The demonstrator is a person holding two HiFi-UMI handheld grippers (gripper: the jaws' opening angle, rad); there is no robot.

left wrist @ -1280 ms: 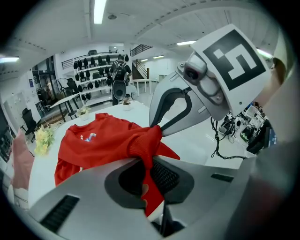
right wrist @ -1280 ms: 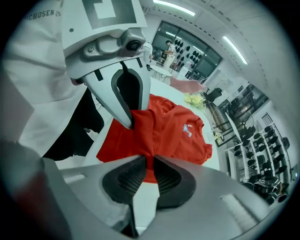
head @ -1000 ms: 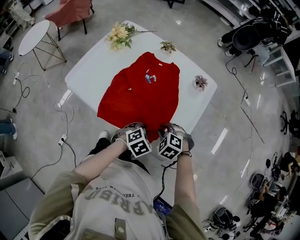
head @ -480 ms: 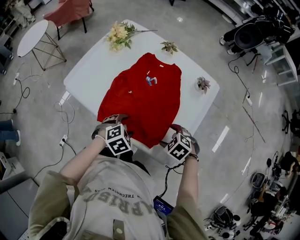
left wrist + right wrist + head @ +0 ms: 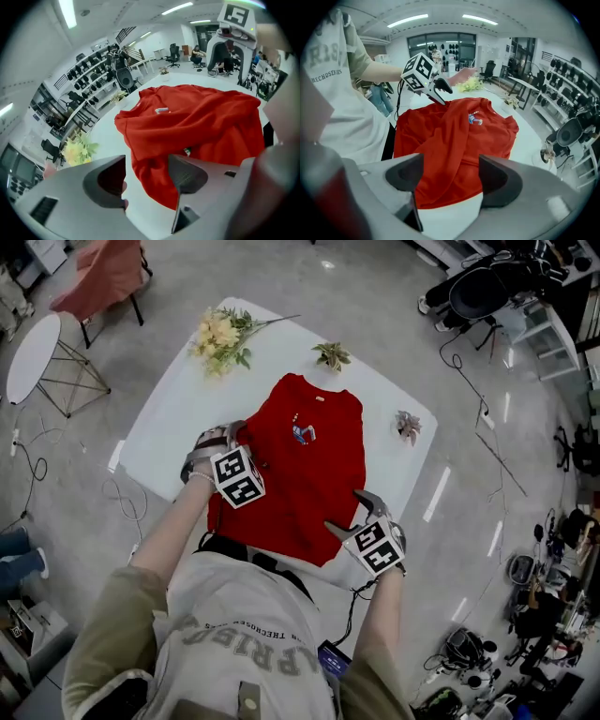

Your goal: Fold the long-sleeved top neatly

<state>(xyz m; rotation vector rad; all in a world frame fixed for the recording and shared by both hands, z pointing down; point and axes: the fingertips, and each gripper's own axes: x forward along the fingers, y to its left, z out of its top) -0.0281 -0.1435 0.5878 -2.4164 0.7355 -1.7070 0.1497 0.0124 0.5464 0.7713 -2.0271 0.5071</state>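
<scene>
The red long-sleeved top (image 5: 305,474) lies on the white table (image 5: 178,399), collar at the far end, sleeves folded in over the body. My left gripper (image 5: 217,437) is at the top's left edge. Its jaws have just been opening and stand open, with nothing between them; the left gripper view shows the rumpled cloth (image 5: 197,122) beyond the left gripper (image 5: 147,173). My right gripper (image 5: 352,514) hovers at the near right corner of the top. It too has just been opening and is open and empty over the hem (image 5: 445,187).
Yellow flowers (image 5: 220,334) lie at the table's far left. One small plant (image 5: 331,355) stands behind the collar and another (image 5: 406,425) at the right edge. A round side table (image 5: 33,343) and a chair (image 5: 103,273) stand on the floor to the left.
Both grippers were together and shut at the top's near hem. They have opened and parted: the left swung out to the top's left edge, the right to the near right corner.
</scene>
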